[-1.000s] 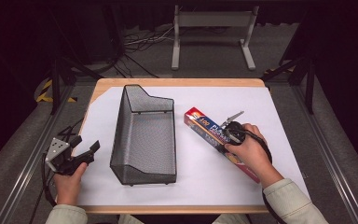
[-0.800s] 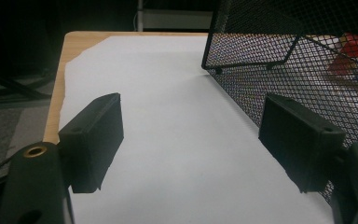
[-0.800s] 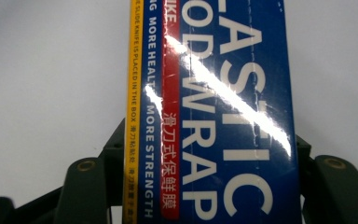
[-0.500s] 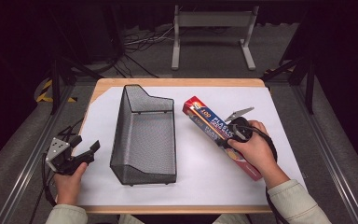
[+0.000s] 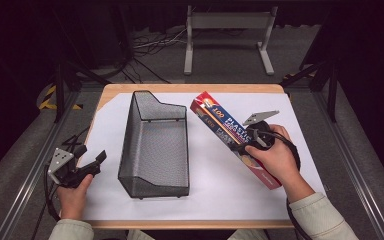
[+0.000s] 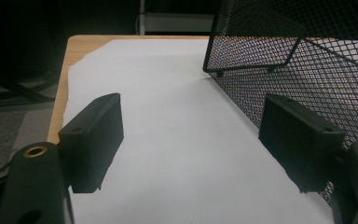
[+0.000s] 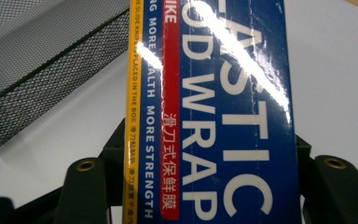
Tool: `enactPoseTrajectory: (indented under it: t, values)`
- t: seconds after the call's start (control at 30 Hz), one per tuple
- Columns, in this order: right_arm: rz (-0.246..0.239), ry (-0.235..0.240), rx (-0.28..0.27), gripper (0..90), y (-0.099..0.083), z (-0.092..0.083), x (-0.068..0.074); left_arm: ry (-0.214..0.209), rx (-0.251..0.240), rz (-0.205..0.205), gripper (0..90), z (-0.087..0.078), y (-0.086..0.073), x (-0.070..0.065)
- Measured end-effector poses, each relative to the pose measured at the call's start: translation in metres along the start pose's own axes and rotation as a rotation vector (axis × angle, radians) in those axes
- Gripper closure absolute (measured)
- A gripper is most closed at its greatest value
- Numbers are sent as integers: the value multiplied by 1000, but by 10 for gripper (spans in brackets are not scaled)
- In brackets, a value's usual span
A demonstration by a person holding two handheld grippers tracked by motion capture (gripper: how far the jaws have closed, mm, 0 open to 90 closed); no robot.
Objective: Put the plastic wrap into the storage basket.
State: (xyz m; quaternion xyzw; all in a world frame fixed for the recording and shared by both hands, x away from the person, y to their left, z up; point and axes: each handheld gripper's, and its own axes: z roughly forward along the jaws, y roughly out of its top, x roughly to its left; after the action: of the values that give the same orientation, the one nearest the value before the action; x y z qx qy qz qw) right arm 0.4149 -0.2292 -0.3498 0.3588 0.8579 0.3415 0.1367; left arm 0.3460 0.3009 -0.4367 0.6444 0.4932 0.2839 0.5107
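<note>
The right tongs [image 5: 250, 142] pinch the plastic wrap box [image 5: 220, 125], tilted above the table [image 5: 190, 88]. The left tongs [image 5: 97, 160] rest spread beside the mesh basket [image 5: 155, 150].

Wooden table [image 5: 111, 92] under a white sheet [image 5: 215, 190], black mesh basket [image 5: 155, 150] directly on it.

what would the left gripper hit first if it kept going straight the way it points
Probably the mesh basket. The left gripper has open jaws over bare white paper, and the basket's side wall runs along its right jaw, so it may only graze it.
</note>
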Motion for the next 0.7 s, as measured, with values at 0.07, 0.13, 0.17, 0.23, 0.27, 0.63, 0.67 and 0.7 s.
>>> enactPoseTrajectory:
  t: [0.07, 0.13, 0.17, 0.23, 0.27, 0.63, 0.67, 0.7]
  values:
    - [-1, 9, -21, 405, 2, -2, 1, -1, 2, 2, 227, 0, 0, 0]
    - [13, 29, -34, 405, 5, -3, 3, -2, 5, 0, 228, 1, -1, 0]
    - [15, 36, -38, 405, 7, -4, 4, -1, 5, -1, 228, 1, -1, 0]
    - [11, 38, -41, 404, 11, -5, 7, -1, 4, 0, 229, 1, -1, 0]
    - [11, 39, -40, 404, 14, -6, 9, -1, 3, 1, 229, 1, -1, 0]
    - [3, 76, -48, 404, 40, -2, 37, 1, -2, -1, 228, -1, -1, 1]
    - [3, 76, -48, 404, 40, -2, 37, 3, -3, -3, 228, -1, -1, 1]
    - [3, 81, -49, 404, 42, -1, 40, 3, -4, -4, 228, -1, -1, 1]
